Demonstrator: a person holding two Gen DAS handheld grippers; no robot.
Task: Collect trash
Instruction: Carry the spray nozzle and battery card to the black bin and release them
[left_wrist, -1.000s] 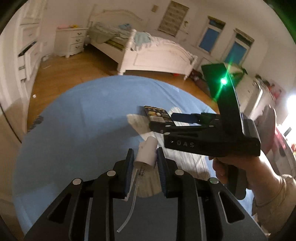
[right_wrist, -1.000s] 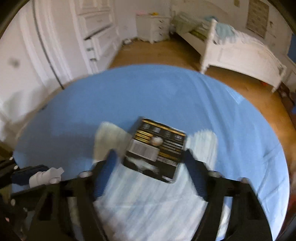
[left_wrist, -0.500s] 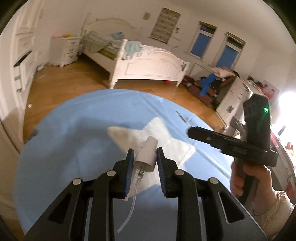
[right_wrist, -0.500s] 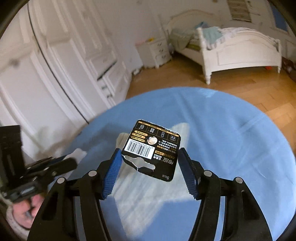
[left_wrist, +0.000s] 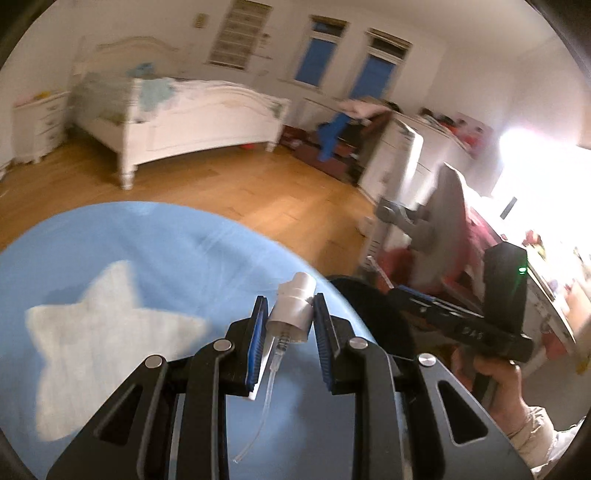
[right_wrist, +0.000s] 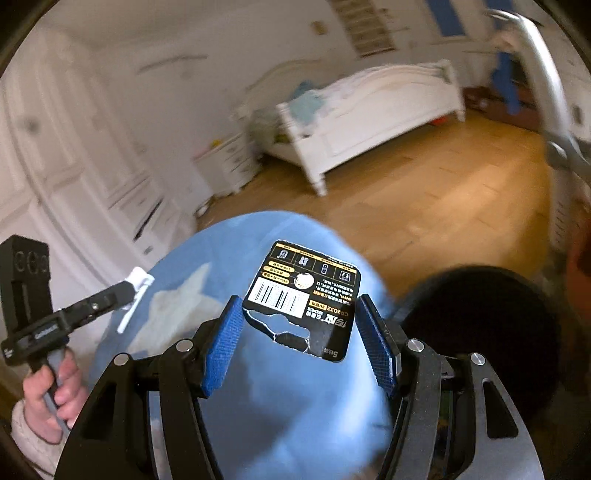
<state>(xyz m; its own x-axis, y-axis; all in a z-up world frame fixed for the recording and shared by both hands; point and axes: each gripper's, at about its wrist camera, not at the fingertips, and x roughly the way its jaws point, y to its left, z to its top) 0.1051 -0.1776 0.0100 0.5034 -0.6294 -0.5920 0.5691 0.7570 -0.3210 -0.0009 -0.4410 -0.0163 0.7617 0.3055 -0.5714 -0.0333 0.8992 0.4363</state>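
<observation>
My left gripper (left_wrist: 289, 321) is shut on a white spray pump head (left_wrist: 293, 308) whose clear tube hangs down between the fingers; it also shows in the right wrist view (right_wrist: 138, 282). My right gripper (right_wrist: 300, 328) is shut on a black torn battery card (right_wrist: 303, 297) with a barcode, held above the blue rug. A round black bin (right_wrist: 480, 325) stands at the rug's right edge, just right of the right gripper; its rim shows in the left wrist view (left_wrist: 373, 314) beyond the left fingertips.
A round blue rug (left_wrist: 147, 258) with a white star (left_wrist: 103, 339) lies on the wood floor (left_wrist: 258, 192). A white bed (left_wrist: 177, 118) stands at the back. White drawers and clutter (left_wrist: 406, 155) are on the right, white wardrobes (right_wrist: 74, 166) on the left.
Both grippers have swung right, away from the star toward the rug's edge. The black bin has come into view. Each gripper keeps hold of its item.
</observation>
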